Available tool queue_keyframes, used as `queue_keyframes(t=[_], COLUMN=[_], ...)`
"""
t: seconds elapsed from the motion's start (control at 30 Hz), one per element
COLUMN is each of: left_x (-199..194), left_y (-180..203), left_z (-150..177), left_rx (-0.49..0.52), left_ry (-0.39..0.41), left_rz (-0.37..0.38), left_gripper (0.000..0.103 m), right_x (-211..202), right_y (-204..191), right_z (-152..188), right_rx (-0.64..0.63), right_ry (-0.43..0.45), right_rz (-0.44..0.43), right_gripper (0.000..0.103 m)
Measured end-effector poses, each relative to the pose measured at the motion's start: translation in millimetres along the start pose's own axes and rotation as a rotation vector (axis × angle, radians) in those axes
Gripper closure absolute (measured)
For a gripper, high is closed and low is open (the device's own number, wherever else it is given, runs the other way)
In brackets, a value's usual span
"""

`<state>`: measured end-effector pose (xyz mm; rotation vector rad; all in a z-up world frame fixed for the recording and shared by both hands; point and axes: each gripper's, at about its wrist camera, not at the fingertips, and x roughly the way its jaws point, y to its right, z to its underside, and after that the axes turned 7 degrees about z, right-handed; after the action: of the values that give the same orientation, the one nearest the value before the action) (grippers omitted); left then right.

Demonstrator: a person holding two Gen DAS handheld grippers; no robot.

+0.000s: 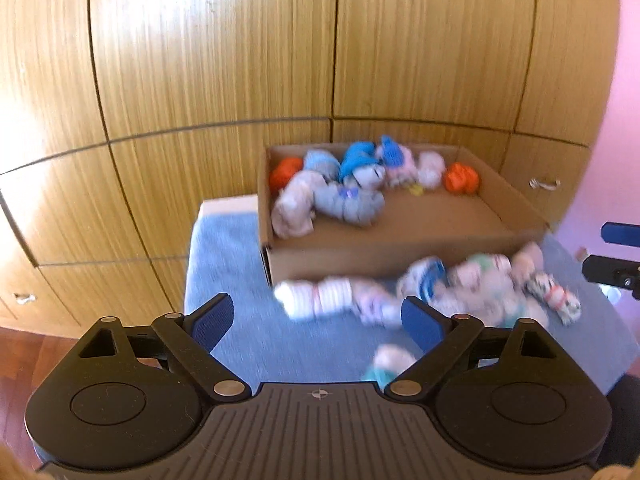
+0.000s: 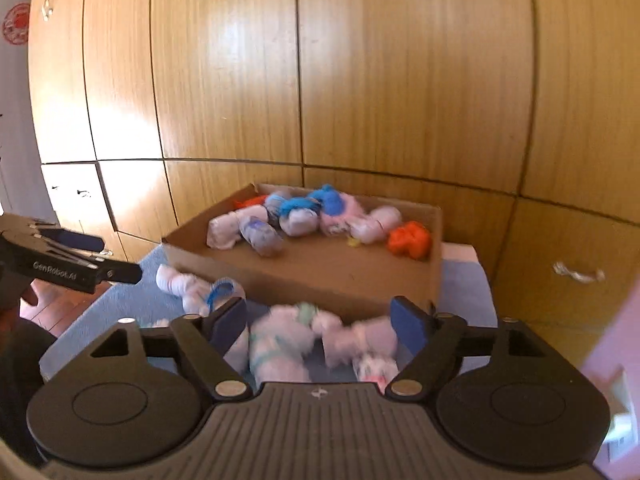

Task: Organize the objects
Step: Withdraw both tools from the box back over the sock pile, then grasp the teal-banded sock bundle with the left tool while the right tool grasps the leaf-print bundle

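Clearly both tools stand wide open and empty: the left gripper and right gripper hover above the blue mat. Rolled sock bundles lie along the mat's far edge against the cardboard box, others already inside. They look soft, light and squashy; pinch one across its thick middle.

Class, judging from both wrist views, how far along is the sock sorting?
Done: several rolled socks lie in the cardboard box. In hand: nothing; the left claw and right claw are open. Left: loose sock rolls on the blue cloth.
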<state>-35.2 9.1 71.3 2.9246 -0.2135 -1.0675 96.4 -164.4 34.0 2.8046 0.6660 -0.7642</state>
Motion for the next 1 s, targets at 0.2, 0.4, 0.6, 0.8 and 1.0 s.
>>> queue_keyframes(t=[0.2,0.4,0.6,0.8,1.0], left_x=[-4,2,11,17,25], left_y=[9,20,31,35,38], left_z=[30,45,54,56,56], left_rx=[0.012,0.012,0.04,0.057,0.066], left_ry=[-0.015,-0.013,-0.025,-0.023,-0.03], left_rz=[-0.02,-0.019,-0.024,-0.019,-0.02], left_gripper=[0.009,0.01,0.016,0.024,0.026], right_x=[-9,-4,-4,-2,7], right_y=[6,16,22,26,26], right_z=[25,46,59,64,61], right_rx=[0.002,0.02,0.046,0.061,0.042], right_ry=[0.008,-0.03,-0.037,-0.034,-0.025], right_rz=[0.078,0.119,0.132,0.115,0.102], right_gripper=[0.023,0.035,0.04,0.044,0.048])
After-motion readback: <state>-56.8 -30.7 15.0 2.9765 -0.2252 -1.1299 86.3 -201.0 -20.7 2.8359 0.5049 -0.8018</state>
